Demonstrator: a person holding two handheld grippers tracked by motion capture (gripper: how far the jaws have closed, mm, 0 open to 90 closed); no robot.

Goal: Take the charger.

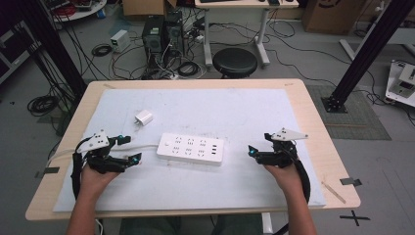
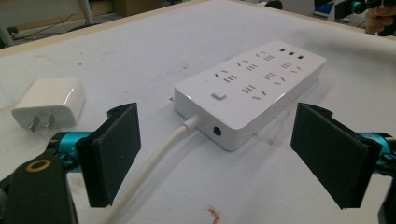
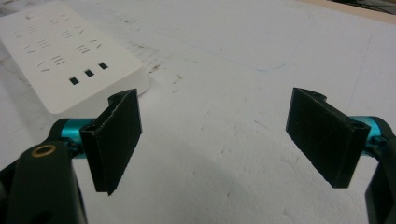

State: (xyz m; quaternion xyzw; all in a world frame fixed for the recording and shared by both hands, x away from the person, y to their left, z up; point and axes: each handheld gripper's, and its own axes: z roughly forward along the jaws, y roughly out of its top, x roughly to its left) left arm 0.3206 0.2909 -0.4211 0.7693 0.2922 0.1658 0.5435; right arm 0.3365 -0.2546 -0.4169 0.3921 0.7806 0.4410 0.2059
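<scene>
Power strip [image 1: 191, 149], white, lies flat in the middle of the desk [image 1: 303, 98] on a white sheet [image 1: 235, 110], and its white cable [image 2: 154, 163] leaves from the left end. Near it, further from the person, a small white charger [image 1: 144, 117] lies apart. Left tool [image 1: 132, 159] is just beside the strip's left end, wide open and holding nothing. Right tool [image 1: 250, 151] is near the right end, also wide open and empty

High view overhead; gripper views close, sharing the power strip [image 1: 191, 148].
</scene>
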